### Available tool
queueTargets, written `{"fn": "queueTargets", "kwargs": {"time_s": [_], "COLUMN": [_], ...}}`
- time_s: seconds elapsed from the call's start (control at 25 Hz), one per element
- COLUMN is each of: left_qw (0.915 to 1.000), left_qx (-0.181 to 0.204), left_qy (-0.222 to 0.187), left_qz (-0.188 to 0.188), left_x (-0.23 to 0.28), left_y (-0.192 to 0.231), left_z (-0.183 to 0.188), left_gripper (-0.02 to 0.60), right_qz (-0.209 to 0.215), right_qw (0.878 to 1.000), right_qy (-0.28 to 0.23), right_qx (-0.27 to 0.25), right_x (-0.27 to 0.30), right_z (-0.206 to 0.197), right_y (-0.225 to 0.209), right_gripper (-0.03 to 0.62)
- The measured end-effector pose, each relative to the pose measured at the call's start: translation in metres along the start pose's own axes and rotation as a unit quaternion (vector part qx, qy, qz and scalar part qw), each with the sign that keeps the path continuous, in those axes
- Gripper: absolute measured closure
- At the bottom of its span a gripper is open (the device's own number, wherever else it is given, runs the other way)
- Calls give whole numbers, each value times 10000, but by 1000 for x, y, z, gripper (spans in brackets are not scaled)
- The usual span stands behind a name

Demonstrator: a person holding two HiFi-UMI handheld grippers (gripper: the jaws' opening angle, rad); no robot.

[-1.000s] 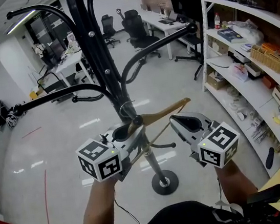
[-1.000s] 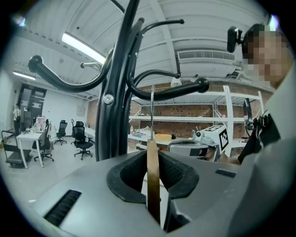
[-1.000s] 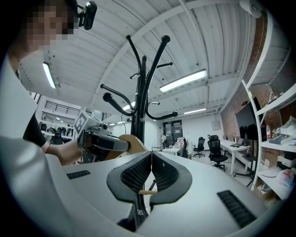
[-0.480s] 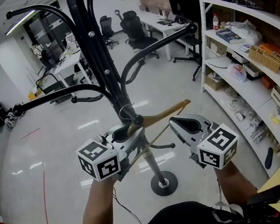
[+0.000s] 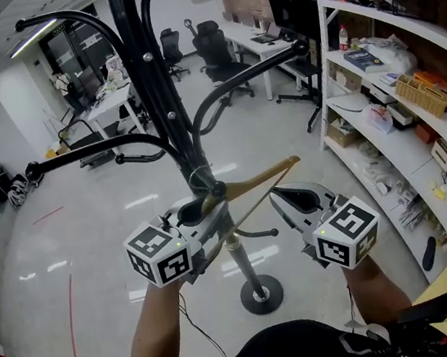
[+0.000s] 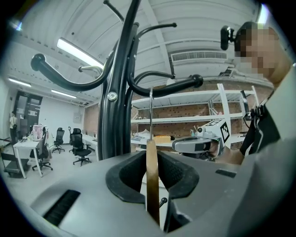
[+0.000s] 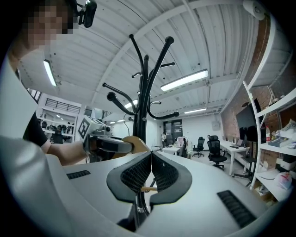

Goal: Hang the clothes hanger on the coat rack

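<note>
The black coat rack (image 5: 160, 100) stands right in front of me on a round base (image 5: 261, 294). My left gripper (image 5: 201, 210) is shut on the wooden hanger (image 5: 261, 180), close against the pole. In the left gripper view the hanger (image 6: 152, 178) stands edge-on between the pads. Its wire hook (image 6: 151, 115) rises to a curved rack arm (image 6: 169, 87); whether it rests on that arm I cannot tell. My right gripper (image 5: 285, 197) hovers just right of the hanger, level with it. In the right gripper view its pads (image 7: 138, 173) meet with nothing between them.
White shelving (image 5: 373, 70) full of boxes and small items runs along the right. Desks and black office chairs (image 5: 221, 46) stand at the back of the room. The rack's long arms (image 5: 96, 153) reach out to the left and right at head height. The floor is shiny grey.
</note>
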State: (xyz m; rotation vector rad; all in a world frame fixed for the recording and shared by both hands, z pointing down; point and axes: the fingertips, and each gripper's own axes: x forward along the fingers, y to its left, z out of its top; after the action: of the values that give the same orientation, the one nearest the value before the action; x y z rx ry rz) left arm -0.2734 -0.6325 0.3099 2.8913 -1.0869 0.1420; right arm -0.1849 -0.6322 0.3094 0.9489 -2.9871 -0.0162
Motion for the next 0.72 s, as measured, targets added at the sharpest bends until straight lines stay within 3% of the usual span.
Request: {"fn": "queueTargets", "kwargs": {"time_s": [0.36,0.72], "left_qw": [9966,9929], "left_qx": [500,824], "left_qy": [-598,-645], "left_qz": [278,560], "left_x": [-12,-15], "left_y": [4,6], "left_z": [17,19], "left_gripper": [494,456], "right_qz": [-5,29], "right_qw": [10000,10000], "right_qy": [26,52], "right_qx": [-57,-70], "right_x": [-7,-13], "right_z": [1,0], "right_y": [1,2], "right_gripper": [588,588]}}
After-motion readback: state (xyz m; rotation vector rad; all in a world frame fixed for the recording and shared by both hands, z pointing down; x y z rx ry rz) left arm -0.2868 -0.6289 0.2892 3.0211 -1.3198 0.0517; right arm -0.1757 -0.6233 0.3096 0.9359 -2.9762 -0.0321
